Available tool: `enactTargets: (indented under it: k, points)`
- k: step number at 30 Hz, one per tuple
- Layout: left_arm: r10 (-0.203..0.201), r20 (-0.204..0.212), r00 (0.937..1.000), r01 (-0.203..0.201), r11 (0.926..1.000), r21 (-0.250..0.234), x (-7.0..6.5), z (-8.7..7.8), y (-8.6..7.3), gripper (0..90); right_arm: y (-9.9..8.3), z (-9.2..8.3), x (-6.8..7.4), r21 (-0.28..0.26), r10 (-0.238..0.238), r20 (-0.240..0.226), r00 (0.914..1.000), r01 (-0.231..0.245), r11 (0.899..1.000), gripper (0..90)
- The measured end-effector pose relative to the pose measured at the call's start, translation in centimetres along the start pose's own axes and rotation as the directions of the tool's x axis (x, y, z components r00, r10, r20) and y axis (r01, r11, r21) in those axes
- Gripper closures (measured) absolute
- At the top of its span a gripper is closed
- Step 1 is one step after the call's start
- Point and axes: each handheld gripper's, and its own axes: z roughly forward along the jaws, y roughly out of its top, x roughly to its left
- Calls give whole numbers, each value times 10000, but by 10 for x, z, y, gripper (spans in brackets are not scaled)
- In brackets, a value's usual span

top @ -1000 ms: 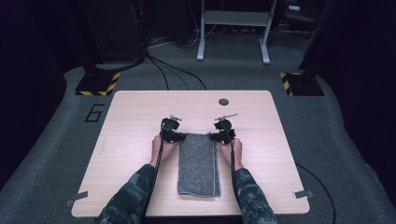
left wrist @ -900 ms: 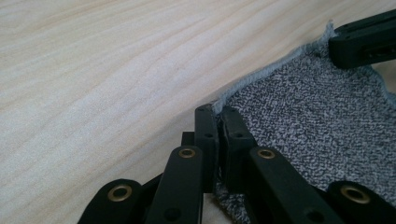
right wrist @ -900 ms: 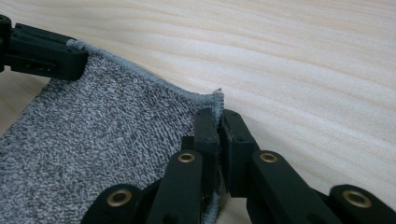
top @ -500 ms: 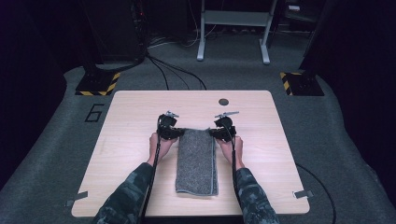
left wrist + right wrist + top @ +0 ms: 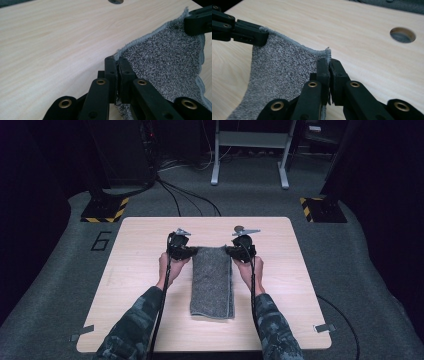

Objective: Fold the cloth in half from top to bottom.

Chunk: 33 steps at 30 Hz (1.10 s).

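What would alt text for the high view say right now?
Two hand-held grippers, the left hand-held gripper and right hand-held gripper, each clamp a far corner of a grey towel on a light wooden table. The person's camouflage-sleeved forearms enter from below.

wooden table [image 5: 140, 250] with round hole [image 5: 402, 34]

A speckled grey towel [image 5: 212, 280] lies on a pale wood-grain table [image 5: 310, 285].

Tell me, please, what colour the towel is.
Speckled grey towel, paler hem; clearest in the right gripper view.
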Motion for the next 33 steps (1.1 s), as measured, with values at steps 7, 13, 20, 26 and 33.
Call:
enactTargets:
  k: [7, 13, 20, 26, 33]
  points:
    - [254, 108, 9996, -248, 9983, -520, -7, -18, 17, 877, 16, -22, 1, -434, -270, 194, 9994, 279, 9987, 874]
    - [308, 309, 9990, -284, 9968, -750, -10, -21, 7, 876, 10, -26, 2, -687, -400, 102, 9991, 406, 9968, 872]
    - [320, 634, 9975, -268, 9963, -819, -16, -22, -6, 875, -8, -27, 4, -840, -340, -113, 9994, 329, 9959, 868]
    - [439, 834, 9955, -380, 9967, -711, -25, -30, -16, 875, -22, -38, 9, -969, -289, -317, 9991, 257, 9950, 866]
    - [721, 1098, 9913, -670, 9965, -495, -41, -33, -36, 872, -49, -52, 19, -932, -386, -448, 9982, 343, 9951, 861]
